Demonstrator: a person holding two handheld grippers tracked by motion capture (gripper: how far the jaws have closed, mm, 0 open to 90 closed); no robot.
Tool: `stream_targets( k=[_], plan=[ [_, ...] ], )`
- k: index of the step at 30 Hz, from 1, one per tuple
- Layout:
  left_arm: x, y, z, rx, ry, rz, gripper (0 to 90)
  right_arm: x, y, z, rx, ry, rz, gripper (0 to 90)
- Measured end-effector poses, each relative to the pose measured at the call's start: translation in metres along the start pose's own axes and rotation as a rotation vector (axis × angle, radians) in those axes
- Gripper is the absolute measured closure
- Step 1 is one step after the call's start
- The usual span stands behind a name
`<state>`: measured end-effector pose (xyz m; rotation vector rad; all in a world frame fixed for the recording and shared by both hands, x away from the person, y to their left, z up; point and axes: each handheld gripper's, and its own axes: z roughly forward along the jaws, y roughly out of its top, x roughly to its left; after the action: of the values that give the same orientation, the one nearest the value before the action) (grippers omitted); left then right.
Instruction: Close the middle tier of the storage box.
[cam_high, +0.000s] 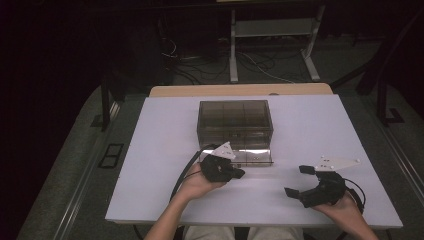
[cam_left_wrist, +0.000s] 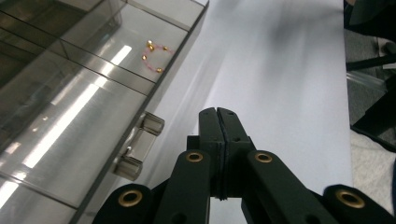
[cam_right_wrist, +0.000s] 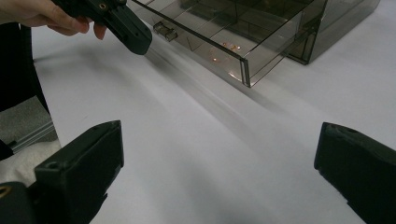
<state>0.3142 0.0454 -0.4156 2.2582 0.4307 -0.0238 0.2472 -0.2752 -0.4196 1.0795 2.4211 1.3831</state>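
Note:
A smoky clear drawer box (cam_high: 235, 122) stands mid-table, its lowest drawer (cam_high: 252, 154) pulled out toward me. In the drawer lies a small string of pink and gold beads (cam_left_wrist: 155, 57), seen as well in the right gripper view (cam_right_wrist: 224, 49). My left gripper (cam_high: 240, 173) is shut with nothing between its pads, just in front of the drawer. Its tips (cam_left_wrist: 218, 112) sit beside the clear drawer handle (cam_left_wrist: 140, 145) without touching it. My right gripper (cam_high: 297, 180) rests low at the table's front right, jaws wide open and empty (cam_right_wrist: 219, 135), facing the drawer (cam_right_wrist: 243, 70) and the left gripper (cam_right_wrist: 137, 44).
The white table (cam_high: 310, 125) has a wooden strip (cam_high: 240, 90) along its far edge. Behind it stand a metal frame (cam_high: 272, 30) and loose cables (cam_high: 210, 67) on the floor. Dark floor drops off on both sides of the table.

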Motion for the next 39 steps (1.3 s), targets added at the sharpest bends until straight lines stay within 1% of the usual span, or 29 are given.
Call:
stream_targets(
  k=[1, 3, 9, 13, 27, 29, 39],
  plan=[
    [-0.001, 0.0, 0.001, 0.011, 0.004, 0.009, 88.9, 0.0, 0.0, 0.0, 0.0, 0.0, 0.001, 0.9],
    [-0.001, -0.001, 0.003, 0.019, 0.008, 0.013, 88.9, 0.0, 0.0, 0.0, 0.0, 0.0, 0.0, 0.9],
    [0.002, -0.006, 0.008, 0.051, 0.033, 0.012, 89.0, 0.0, 0.0, 0.0, 0.004, 0.002, -0.001, 0.9],
    [0.005, -0.009, 0.01, 0.055, 0.049, 0.002, 89.0, 0.0, 0.0, 0.0, 0.005, 0.003, 0.0, 0.9],
    [0.011, -0.011, 0.013, 0.067, 0.094, -0.002, 89.0, 0.0, 0.0, 0.001, 0.006, 0.004, -0.001, 0.9],
    [0.012, -0.011, 0.013, 0.061, 0.098, -0.006, 89.0, 0.0, 0.0, 0.001, 0.006, 0.004, 0.0, 0.9],
    [0.012, -0.01, 0.013, 0.057, 0.101, -0.003, 89.0, 0.0, 0.0, 0.001, 0.007, 0.003, 0.0, 0.9]
  ],
)
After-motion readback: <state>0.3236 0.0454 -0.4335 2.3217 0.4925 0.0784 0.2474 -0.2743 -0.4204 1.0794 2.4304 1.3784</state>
